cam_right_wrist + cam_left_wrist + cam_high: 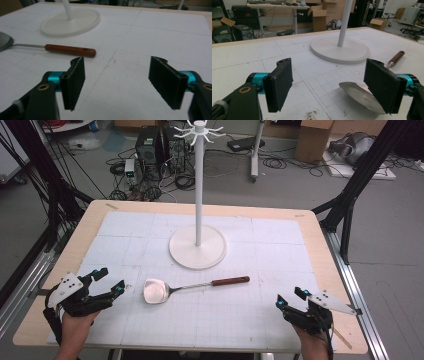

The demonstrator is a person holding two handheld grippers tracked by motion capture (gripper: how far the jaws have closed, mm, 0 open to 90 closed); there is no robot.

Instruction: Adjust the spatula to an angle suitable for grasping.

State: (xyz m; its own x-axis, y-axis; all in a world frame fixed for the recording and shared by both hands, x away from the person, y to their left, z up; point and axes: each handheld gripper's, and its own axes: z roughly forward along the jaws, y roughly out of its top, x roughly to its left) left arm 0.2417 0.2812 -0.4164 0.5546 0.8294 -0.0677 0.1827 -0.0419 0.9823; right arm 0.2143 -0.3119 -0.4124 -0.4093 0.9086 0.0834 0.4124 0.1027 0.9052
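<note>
A metal spatula (192,286) with a reddish-brown wooden handle (230,281) lies flat on the white gridded worktop (260,250), between the two tools and a little ahead of both. The left tool (114,281) sits near the worktop's near-left corner with its jaws spread wide and nothing between them; the spatula's shiny blade (156,291) lies just beside it, off to its right, not touching. In the left gripper view the blade (359,96) sits low on the right, partly hidden behind the right-hand pad, with the handle (396,57) slanting away beyond it. The right tool (290,299) rests near the near-right corner, jaws likewise spread and empty, and stands well apart from the spatula; the handle's end points roughly toward it. In the right gripper view the handle (70,50) lies crosswise ahead and to the left of the jaws, the thin metal shank running on to the blade's edge (5,41) at the far left. Beyond the spatula, farther from both tools, a white stand (198,190) rises from a round base (197,254) on the worktop, topped with curved hooks.
</note>
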